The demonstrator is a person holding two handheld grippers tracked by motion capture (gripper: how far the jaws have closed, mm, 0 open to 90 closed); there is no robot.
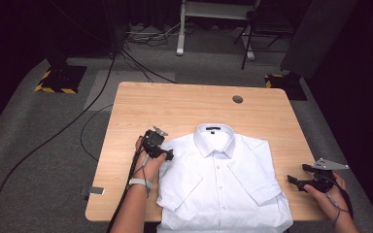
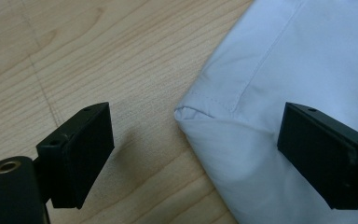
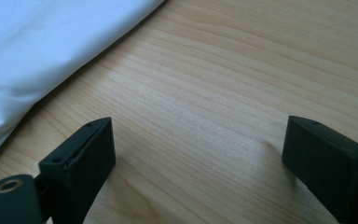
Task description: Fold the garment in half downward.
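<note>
Crisp white cotton shirt (image 1: 223, 179) lies flat on pale grained wood table (image 1: 175, 104) — left gripper (image 2: 193, 144) spread wide over its sleeve corner, right gripper (image 3: 198, 158) spread too.

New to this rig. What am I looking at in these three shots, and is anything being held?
There is no robot: a person holds a two-jaw gripper in each hand. The high view looks down on a wooden table with a white short-sleeved shirt lying flat, buttoned, collar away from the person. The other two pictures come from cameras riding on the grippers. The left gripper is open, its jaws either side of the shirt's shoulder corner, not gripping it. The right gripper is open over bare wood beside the shirt's edge. Nothing is held.
</note>
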